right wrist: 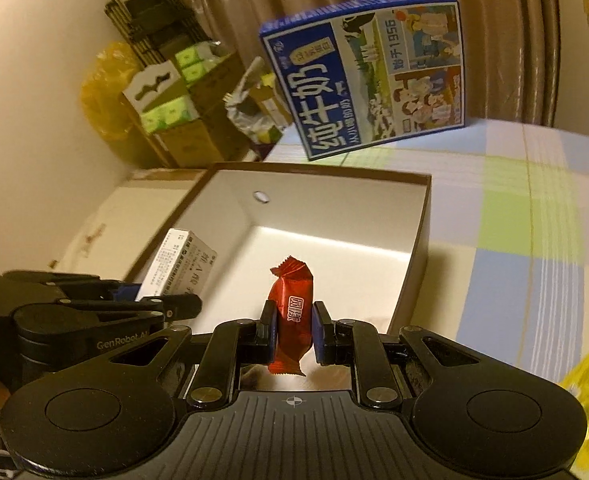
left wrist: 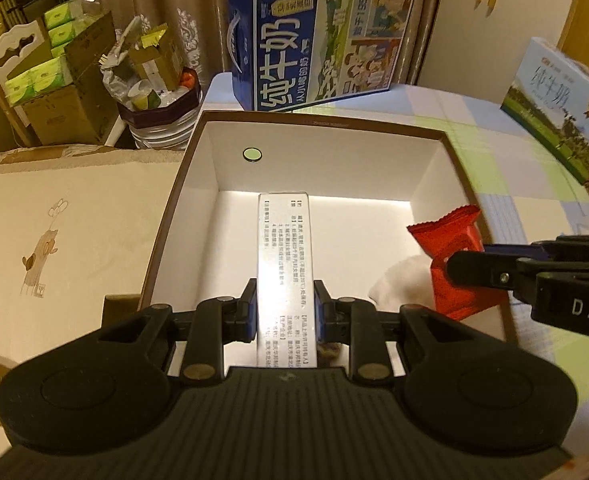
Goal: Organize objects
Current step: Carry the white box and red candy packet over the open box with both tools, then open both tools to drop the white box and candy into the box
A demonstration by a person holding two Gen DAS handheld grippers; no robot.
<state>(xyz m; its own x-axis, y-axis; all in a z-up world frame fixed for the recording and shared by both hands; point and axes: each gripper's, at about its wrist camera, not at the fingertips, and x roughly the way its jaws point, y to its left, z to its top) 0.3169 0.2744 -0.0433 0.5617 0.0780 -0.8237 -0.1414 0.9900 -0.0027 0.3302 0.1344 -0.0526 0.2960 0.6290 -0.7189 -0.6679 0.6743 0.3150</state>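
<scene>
Checked pastel cloth is covering the desk point(right wrist: 534, 208). Nearest, the left hand-held gripper point(left wrist: 285, 308) is clamping a long white printed carton point(left wrist: 284, 264) while the right hand-held gripper point(right wrist: 293, 332) is pinching a red foil snack packet point(right wrist: 292, 312), both hanging over the open brown-rimmed white cardboard box point(left wrist: 426, 176) near the desk's left edge. Beyond, a blue milk carton case point(left wrist: 314, 40) is standing at the far edge.

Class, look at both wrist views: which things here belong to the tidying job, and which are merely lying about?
Part of the job:
- white medicine box, clamped in the left gripper
- red snack packet, clamped in the right gripper
- open white storage box, beneath both

Just lying about:
- blue milk carton
- pale milk carton
- overfilled bin
- tissue packs
</scene>
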